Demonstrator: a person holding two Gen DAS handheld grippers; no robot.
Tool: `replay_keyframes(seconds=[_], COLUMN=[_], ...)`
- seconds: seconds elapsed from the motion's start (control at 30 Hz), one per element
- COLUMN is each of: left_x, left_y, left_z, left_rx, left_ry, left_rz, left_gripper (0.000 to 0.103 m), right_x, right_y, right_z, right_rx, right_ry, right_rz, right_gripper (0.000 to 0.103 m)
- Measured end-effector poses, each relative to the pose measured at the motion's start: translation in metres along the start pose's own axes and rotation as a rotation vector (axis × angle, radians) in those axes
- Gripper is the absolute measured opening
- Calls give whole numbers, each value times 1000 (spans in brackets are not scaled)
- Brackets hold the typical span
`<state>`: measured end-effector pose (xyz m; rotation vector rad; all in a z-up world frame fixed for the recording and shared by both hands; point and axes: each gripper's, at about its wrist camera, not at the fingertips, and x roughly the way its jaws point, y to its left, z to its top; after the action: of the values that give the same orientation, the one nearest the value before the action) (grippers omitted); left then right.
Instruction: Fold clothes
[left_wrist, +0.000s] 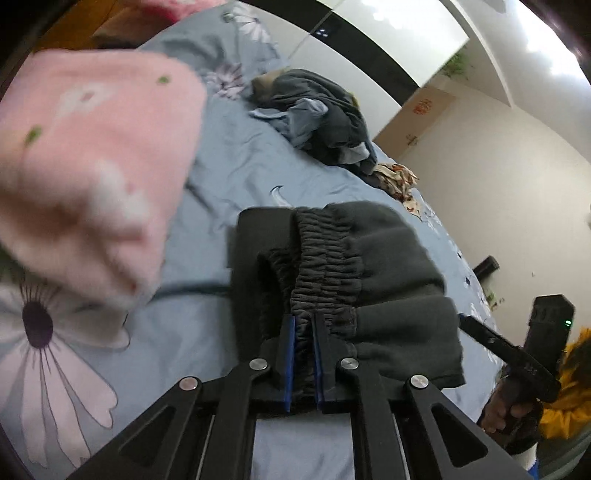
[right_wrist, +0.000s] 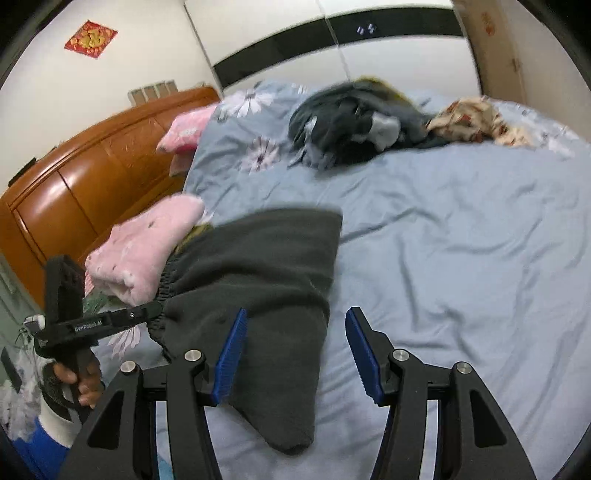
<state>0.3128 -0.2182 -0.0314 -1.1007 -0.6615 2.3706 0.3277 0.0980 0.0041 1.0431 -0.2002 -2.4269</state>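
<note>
**Left jaws pinch the waistband while the right jaws stand wide beside the folded trousers**

The dark grey trousers (left_wrist: 369, 266) lie folded into a compact bundle on the blue flowered bed (right_wrist: 461, 229), near its edge. Their gathered elastic waistband (left_wrist: 325, 269) runs straight into the left gripper (left_wrist: 303, 354), whose jaws are narrow and clamped on that band. This is probably the firmest place to hold, since the thick elastic gives a grip through several layers at once and lets the bundle be moved or set down without unfolding.

In the right wrist view the trousers (right_wrist: 266, 295) spread from the centre toward 7 o'clock, with one loose corner hanging down at 6 o'clock. The right gripper (right_wrist: 295, 354) holds nothing: its jaws stand wide, the left blue pad over the cloth's edge and the right pad over bare sheet. Whether the left pad touches the cloth cannot be told. It looks placed to take or smooth that near edge.

A folded pink garment (right_wrist: 144, 251) sits just beside the trousers at 10 o'clock, which suggests a stack of finished items there. At 12 o'clock, well apart, an unsorted heap of dark clothes (right_wrist: 354, 118) waits with a patterned cream piece (right_wrist: 476, 118) beside it. A wooden headboard (right_wrist: 92, 170) borders the bed at 9 o'clock.
</note>
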Motion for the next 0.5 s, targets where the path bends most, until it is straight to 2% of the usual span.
replay_keyframes(seconds=[0.1,0.23,0.27,0.3,0.33,0.37,0.4,0.47,0.5], left_x=[-4,-19,-23,-24,-24,-20,-15,2,10], left_y=[1,-11,-14,-18,-22,-27,-31,-38,-35], left_z=[0,8,11,15,19,22,25,25,22], left_rx=[-12,-13,-21,-25,-28,-18,-6,35,34], left_ry=[-12,-33,-43,-49,-56,-60,-64,-30,-8], left_rz=[-21,-27,-31,-50,-72,-64,-54,9,27], left_gripper=[10,16,21,35,57,66,70,70,70], right_x=[21,21,19,17,16,15,13,12,13], right_y=[1,-15,-18,-20,-23,-24,-26,-30,-32], right_z=[-2,-5,-6,-7,-7,-6,-6,-5,-5], right_rx=[9,95,102,110,119,128,142,168,185], right_ry=[56,57,54,51,47,42,33,20,17], right_rz=[-15,40,47,58,78,99,129,182,207], right_gripper=[57,57,57,57,57,57,57,60,67])
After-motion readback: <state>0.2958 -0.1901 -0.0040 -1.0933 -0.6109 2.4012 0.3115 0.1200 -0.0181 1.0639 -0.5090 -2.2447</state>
